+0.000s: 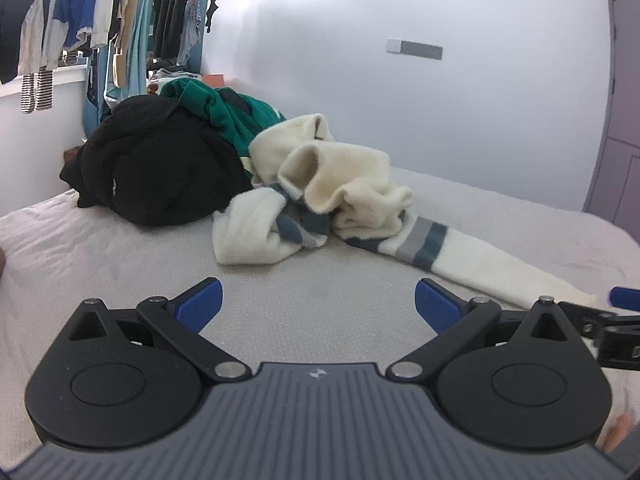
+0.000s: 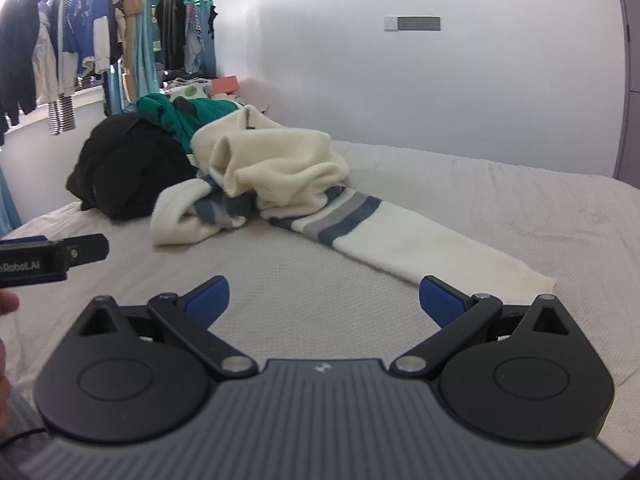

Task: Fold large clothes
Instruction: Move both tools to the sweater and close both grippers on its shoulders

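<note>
cream sweater [image 2: 280,184] sleeve's cuff shows whole only from right wrist.

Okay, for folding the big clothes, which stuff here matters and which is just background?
For the job:
cream striped sweater, sleeve stretched out
black garment
green garment
bed, the work surface
left claw and right claw, both open

Just around:
hanging clothes
wall plate

Cream sweater [image 2: 280,168], blue-grey stripes
</note>
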